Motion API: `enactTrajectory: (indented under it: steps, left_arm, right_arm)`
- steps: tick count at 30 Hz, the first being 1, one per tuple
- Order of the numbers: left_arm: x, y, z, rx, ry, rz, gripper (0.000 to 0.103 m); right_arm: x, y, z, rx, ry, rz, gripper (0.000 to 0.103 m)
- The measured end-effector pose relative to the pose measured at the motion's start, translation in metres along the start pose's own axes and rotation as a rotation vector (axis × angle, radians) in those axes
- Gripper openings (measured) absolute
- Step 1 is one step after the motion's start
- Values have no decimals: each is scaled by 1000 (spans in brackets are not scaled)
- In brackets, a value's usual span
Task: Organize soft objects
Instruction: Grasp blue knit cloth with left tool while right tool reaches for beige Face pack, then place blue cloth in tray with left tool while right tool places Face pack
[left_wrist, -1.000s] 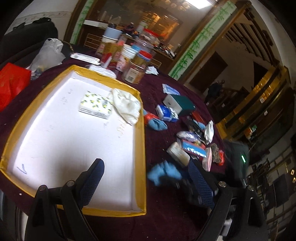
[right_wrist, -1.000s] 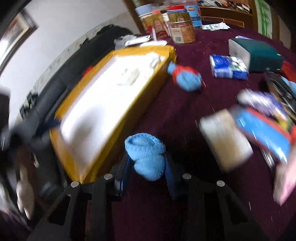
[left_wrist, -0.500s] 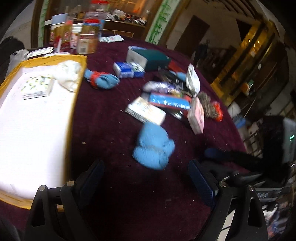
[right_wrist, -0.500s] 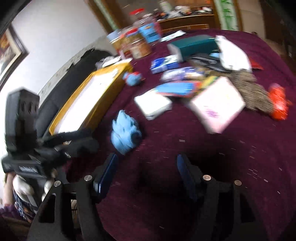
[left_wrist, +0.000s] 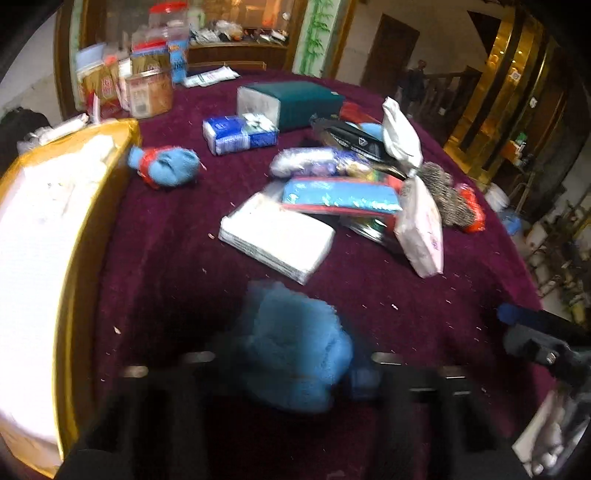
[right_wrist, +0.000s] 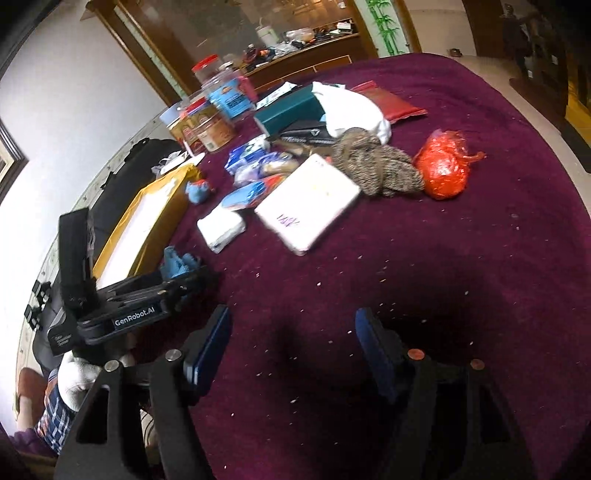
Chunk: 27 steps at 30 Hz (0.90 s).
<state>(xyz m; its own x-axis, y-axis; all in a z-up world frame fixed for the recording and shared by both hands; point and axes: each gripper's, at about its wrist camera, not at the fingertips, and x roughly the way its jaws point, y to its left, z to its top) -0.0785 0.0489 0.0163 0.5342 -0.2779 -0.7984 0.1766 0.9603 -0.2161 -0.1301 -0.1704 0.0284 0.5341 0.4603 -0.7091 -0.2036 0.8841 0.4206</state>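
Blue knitted fabric, a bundled sock (left_wrist: 295, 347), sits low in the centre of the left wrist view, blurred, with the left gripper (left_wrist: 291, 369) closed around it; the dark fingers press in on both sides of the bundle. From the right wrist view the same sock (right_wrist: 177, 260) pokes out at the tip of the left gripper (right_wrist: 184, 273) at mid left of the frame, just beside the yellow-rimmed tray (right_wrist: 162, 218).

At the bottom of its own view the right gripper (right_wrist: 291, 350) hangs over bare maroon tabletop (right_wrist: 461, 277), its blue-padded fingers (right_wrist: 207, 347) spread wide with nothing between them.

At the left edge of the left wrist view the tray (left_wrist: 77, 258) shows its white floor. Near its upper corner, on the cloth, lies a second blue sock bundle with a red band (left_wrist: 166, 168). Toward the centre lie a white tissue pack (left_wrist: 277, 236), a blue and red packet (left_wrist: 340, 195) and a blue and white tissue pack (left_wrist: 240, 134), with a teal box (left_wrist: 295, 101) behind them. In the right wrist view a brown knitted piece (right_wrist: 376, 166) touches a red crinkled bag (right_wrist: 443, 166) in the upper middle, and a flat white packet (right_wrist: 306, 206) rests just beside the knit.
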Motion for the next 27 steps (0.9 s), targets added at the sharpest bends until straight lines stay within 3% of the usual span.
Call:
enactTrajectory:
  steps: [8, 14, 16, 19, 22, 27]
  left_arm:
    - [-41, 25, -6, -92, -88, -97, 42]
    - [-77, 40, -13, -137, -147, -145, 42]
    - [-89, 46, -17, -141, -165, -148, 42]
    - [-101, 58, -21, -161, -186, -149, 42]
    - [-107, 73, -23, -193, -201, -156, 42]
    - [-113, 91, -29, -221, -210, -160, 43]
  right_arm:
    - [10, 9, 25, 7, -16, 5, 73]
    - [29, 58, 58, -157, -31, -60, 73]
    - [41, 78, 66, -233, -12, -110, 73]
    - [58, 104, 64, -316, 42, -81, 73]
    - [87, 119, 59, -338, 106, -105, 73]
    - [128, 121, 67, -335, 142, -182, 72]
